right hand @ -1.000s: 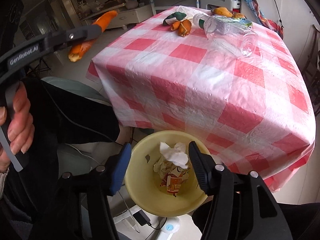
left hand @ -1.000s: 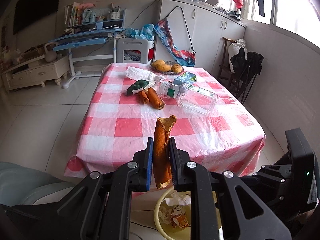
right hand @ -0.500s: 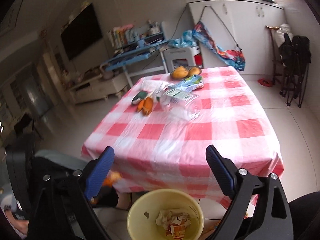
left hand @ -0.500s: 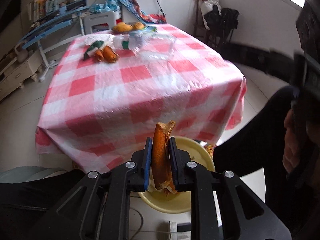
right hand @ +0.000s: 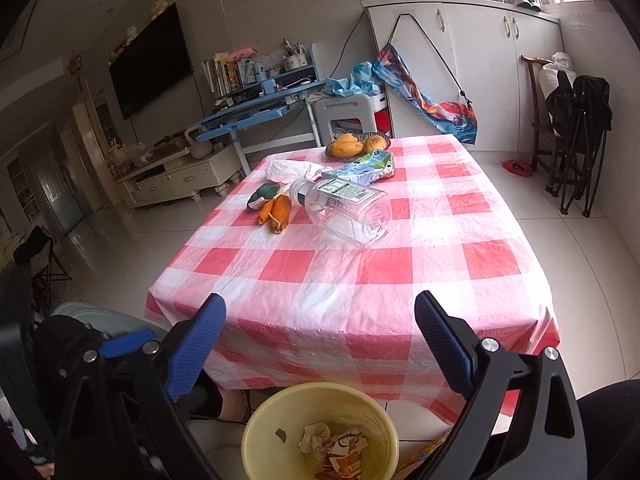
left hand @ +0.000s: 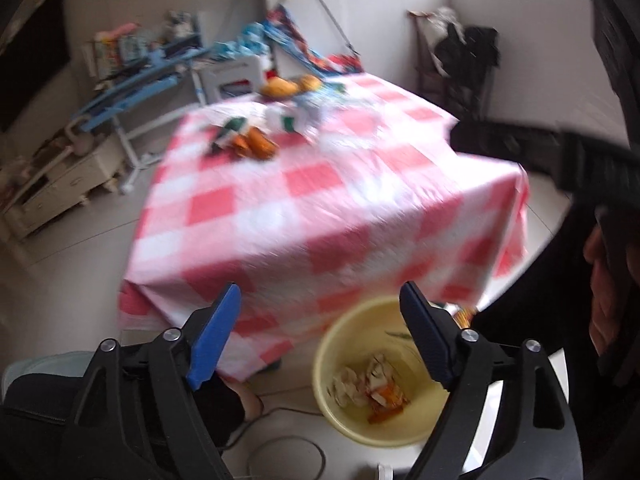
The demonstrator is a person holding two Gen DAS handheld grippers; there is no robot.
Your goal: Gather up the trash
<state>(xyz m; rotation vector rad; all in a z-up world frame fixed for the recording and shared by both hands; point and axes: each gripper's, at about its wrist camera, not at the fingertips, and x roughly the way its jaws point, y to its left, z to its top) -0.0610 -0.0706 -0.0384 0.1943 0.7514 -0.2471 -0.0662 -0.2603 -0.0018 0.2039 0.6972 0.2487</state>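
Trash bin: a pale yellow bin [right hand: 320, 432] stands on the floor tiles just in front of the table's near edge, below both grippers; in the left wrist view it is at [left hand: 380, 372].
Bin contents: crumpled white paper [right hand: 314, 438] and a printed orange-and-white wrapper [right hand: 344, 454] lie at the bottom; in the left wrist view an orange piece [left hand: 386, 398] lies among them, blurred.
Left gripper: the left gripper [left hand: 320, 336] has just been opening; its blue-padded jaws stand wide apart with nothing between them, over the bin's near rim.
Right gripper: the right gripper [right hand: 318, 340] has its jaws spread wide and empty, pointing across the table.
Table: a red-and-white checked tablecloth [right hand: 360, 264] covers it and hangs over the edges.
Trash still on the table: a clear plastic bottle [right hand: 344, 212] lies on its side near the middle; orange peels [right hand: 276, 210] and a green scrap [right hand: 262, 194] lie just beside its cap end; a white crumpled bag [right hand: 292, 170] and a blue-green carton [right hand: 360, 170] lie behind it.
Fruit: yellow mangoes [right hand: 348, 146] sit in a dish at the far edge.
Person: a hand [left hand: 604, 280] shows at the right edge of the left wrist view, on the other tool.
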